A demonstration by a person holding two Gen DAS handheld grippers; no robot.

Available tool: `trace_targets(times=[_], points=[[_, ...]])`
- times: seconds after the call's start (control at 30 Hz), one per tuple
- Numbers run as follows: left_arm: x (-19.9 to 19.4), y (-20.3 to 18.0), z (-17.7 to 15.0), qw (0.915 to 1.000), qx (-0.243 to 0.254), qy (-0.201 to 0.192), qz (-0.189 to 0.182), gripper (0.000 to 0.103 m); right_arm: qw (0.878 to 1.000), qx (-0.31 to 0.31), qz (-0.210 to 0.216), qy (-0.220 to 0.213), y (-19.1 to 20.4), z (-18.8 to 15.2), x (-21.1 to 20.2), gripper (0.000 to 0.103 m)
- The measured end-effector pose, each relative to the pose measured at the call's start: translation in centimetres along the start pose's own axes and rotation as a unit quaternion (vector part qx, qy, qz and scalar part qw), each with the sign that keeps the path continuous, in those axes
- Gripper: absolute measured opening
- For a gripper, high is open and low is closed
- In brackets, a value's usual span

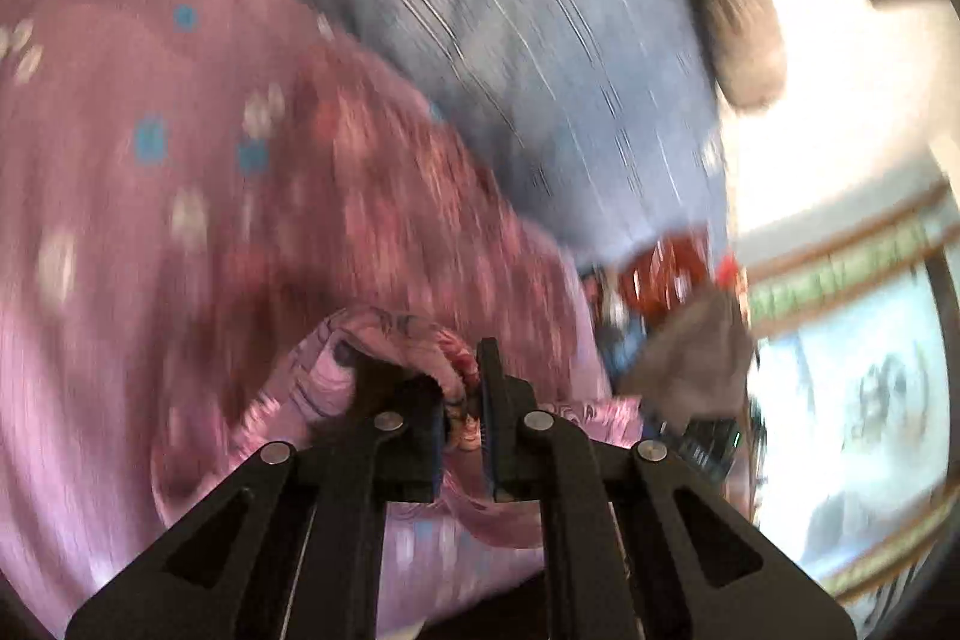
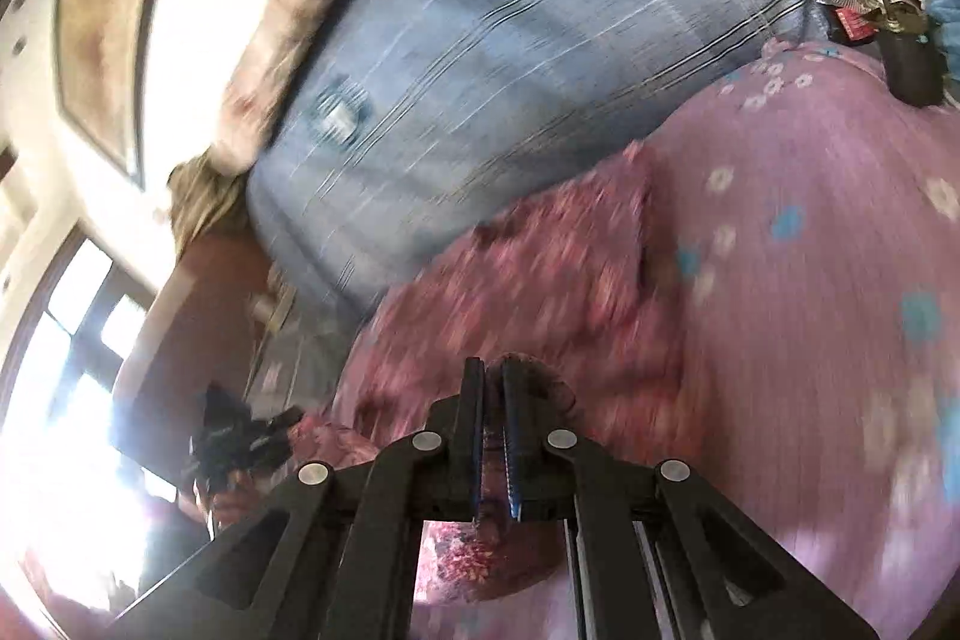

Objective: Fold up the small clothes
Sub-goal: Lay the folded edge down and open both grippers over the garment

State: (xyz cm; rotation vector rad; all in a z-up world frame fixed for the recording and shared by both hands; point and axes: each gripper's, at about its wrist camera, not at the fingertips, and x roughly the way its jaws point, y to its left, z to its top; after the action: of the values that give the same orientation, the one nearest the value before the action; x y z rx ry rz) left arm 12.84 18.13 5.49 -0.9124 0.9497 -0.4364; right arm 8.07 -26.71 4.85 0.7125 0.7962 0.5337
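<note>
A small pink patterned cloth garment (image 1: 384, 340) is being gripped by both left tongs (image 1: 462, 400) and right tongs (image 2: 493, 430), clamped on its edge; even tension is being advised.

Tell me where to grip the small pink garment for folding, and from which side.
Grip the small pink garment at its edge, from the near side. Both the left gripper and right gripper already pinch bunched hem there, while the rest trails away over the pink bedsheet.
</note>
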Motion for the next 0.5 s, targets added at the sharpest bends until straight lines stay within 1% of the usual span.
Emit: trace_targets(times=[0.03, 0.07, 0.1, 0.13, 0.17, 0.2, 0.23, 0.27, 0.3, 0.33, 0.37, 0.4, 0.43, 0.47, 0.5], points=[[0.9, 0.7, 1.8, 0.9996, -0.019, -0.014, 0.016, 0.007, 1.0, 0.011, -0.012, -0.003, -0.9, 1.2, 1.2, 0.005], [2.0, 1.5, 3.4, 0.9984, -0.039, -0.018, 0.036, 0.007, 0.999, 0.02, -0.044, 0.001, -1.9, 2.3, 2.8, 0.006], [3.2, 2.6, 4.5, 0.9966, -0.062, -0.011, 0.052, 0.007, 0.996, 0.029, -0.085, 0.005, -2.8, 3.0, 4.0, 0.012], [4.3, 3.4, 5.1, 0.9947, -0.08, 0.001, 0.065, 0.007, 0.991, 0.043, -0.124, 0.009, -3.6, 3.5, 4.8, 0.012], [5.0, 3.9, 5.3, 0.9935, -0.09, 0.009, 0.068, 0.007, 0.99, 0.06, -0.13, 0.016, -4.3, 3.9, 5.2, 0.012], [5.2, 4.1, 5.2, 0.9935, -0.092, 0.014, 0.066, 0.007, 0.99, 0.073, -0.12, 0.015, -4.6, 3.9, 5.0, 0.012], [4.9, 3.9, 4.8, 0.9949, -0.078, 0.012, 0.064, 0.009, 0.992, 0.079, -0.1, 0.005, -4.5, 3.5, 4.2, 0.013], [4.5, 3.6, 4.2, 0.9965, -0.057, 0.011, 0.061, 0.012, 0.994, 0.073, -0.085, 0.001, -4.2, 3.1, 3.7, 0.017], [4.0, 3.3, 3.7, 0.9974, -0.044, 0.01, 0.056, 0.025, 0.995, 0.063, -0.072, 0.002, -3.7, 2.5, 3.2, 0.025], [3.4, 3.1, 3.0, 0.9982, -0.036, 0.01, 0.048, 0.046, 0.997, 0.052, -0.058, 0.006, -3.1, 1.8, 2.8, 0.029], [3.2, 3.0, 2.7, 0.9985, -0.036, 0.011, 0.04, 0.055, 0.998, 0.041, -0.042, 0.015, -2.3, 1.0, 2.7, 0.034], [2.7, 2.9, 2.1, 0.999, -0.036, 0.008, 0.026, 0.067, 0.999, 0.034, -0.029, 0.025, -1.8, 0.5, 2.8, 0.036], [2.3, 2.7, 1.2, 0.9993, -0.037, 0.007, 0.008, 0.07, 0.999, 0.028, -0.013, 0.038, -1.3, -0.2, 3.3, 0.038], [2.4, 2.5, 1.1, 0.9993, -0.035, 0.009, -0.001, 0.071, 0.998, 0.027, -0.005, 0.053, -1.0, -0.9, 4.0, 0.046], [2.6, 2.1, 0.7, 0.9994, -0.031, 0.012, -0.01, 0.075, 0.997, 0.027, -0.01, 0.067, -1.0, -1.3, 4.9, 0.052]])
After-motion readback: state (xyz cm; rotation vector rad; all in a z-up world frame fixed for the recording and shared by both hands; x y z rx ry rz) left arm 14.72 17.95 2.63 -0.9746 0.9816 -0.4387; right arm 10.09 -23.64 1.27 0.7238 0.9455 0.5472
